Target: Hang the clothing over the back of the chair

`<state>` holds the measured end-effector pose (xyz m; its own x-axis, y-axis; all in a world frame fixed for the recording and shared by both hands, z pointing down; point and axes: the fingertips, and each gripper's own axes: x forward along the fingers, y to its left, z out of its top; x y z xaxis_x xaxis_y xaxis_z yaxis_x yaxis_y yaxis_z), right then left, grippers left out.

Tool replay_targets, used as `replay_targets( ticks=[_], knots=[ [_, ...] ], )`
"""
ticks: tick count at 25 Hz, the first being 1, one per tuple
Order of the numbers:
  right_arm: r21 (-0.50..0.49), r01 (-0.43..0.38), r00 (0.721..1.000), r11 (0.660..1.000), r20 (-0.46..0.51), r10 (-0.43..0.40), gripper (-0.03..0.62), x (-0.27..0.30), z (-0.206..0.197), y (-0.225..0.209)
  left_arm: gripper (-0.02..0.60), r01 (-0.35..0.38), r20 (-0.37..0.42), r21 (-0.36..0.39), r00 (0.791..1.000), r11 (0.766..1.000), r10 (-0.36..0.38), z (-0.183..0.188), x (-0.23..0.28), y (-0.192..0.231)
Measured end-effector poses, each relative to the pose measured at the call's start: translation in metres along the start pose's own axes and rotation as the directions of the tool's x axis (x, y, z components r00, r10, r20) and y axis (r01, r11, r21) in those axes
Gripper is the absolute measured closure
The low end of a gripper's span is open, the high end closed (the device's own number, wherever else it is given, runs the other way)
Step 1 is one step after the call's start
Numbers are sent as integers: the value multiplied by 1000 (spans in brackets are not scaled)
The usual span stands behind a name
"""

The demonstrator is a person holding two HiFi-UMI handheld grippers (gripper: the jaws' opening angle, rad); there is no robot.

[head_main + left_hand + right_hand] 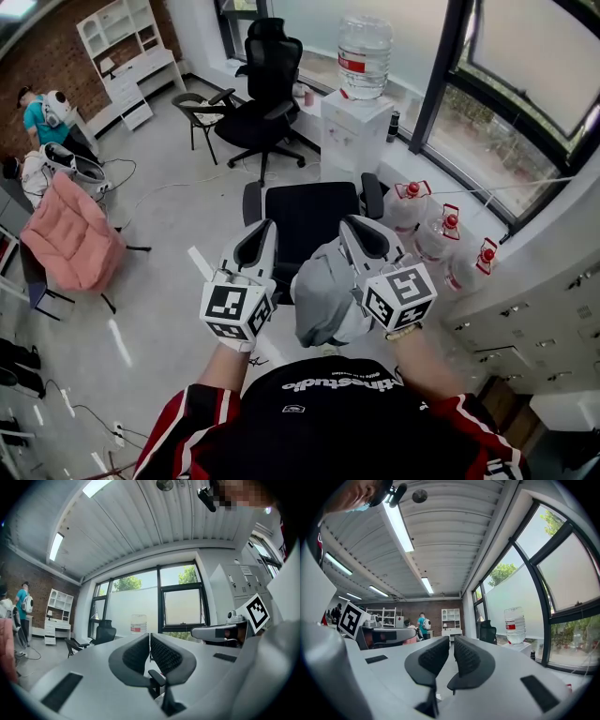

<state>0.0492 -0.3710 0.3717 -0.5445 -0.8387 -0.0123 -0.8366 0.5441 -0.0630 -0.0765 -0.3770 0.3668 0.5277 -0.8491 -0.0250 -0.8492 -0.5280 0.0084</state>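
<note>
The grey clothing [323, 292] at frame centre appears draped over the back of the black office chair [309, 214], which would explain why the left gripper [255, 236] and right gripper [364, 232] flank it empty, jaws pressed together.

1. A white water dispenser [354, 131] is standing at twelve o'clock, carrying a clear plastic bottle with a red label [365, 56].
2. A black high-backed office chair on castors [267, 89] is sitting at eleven o'clock.
3. Three clear water jugs with red caps [441, 234] are lying at two o'clock under the window.
4. A pink padded seat [70, 239] is resting at nine o'clock.
5. A person wearing a teal shirt [39, 117] is showing at ten o'clock, near a white shelving unit [127, 52].
</note>
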Motion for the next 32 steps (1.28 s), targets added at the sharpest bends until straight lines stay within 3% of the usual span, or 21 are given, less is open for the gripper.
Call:
replay_targets(
  ticks=[32],
  knots=[
    [-53,-17,1000,998,11,18,579,-2,3,18,555,6,4,-5,1000,1000,-6,-2,-2,-6]
  ],
)
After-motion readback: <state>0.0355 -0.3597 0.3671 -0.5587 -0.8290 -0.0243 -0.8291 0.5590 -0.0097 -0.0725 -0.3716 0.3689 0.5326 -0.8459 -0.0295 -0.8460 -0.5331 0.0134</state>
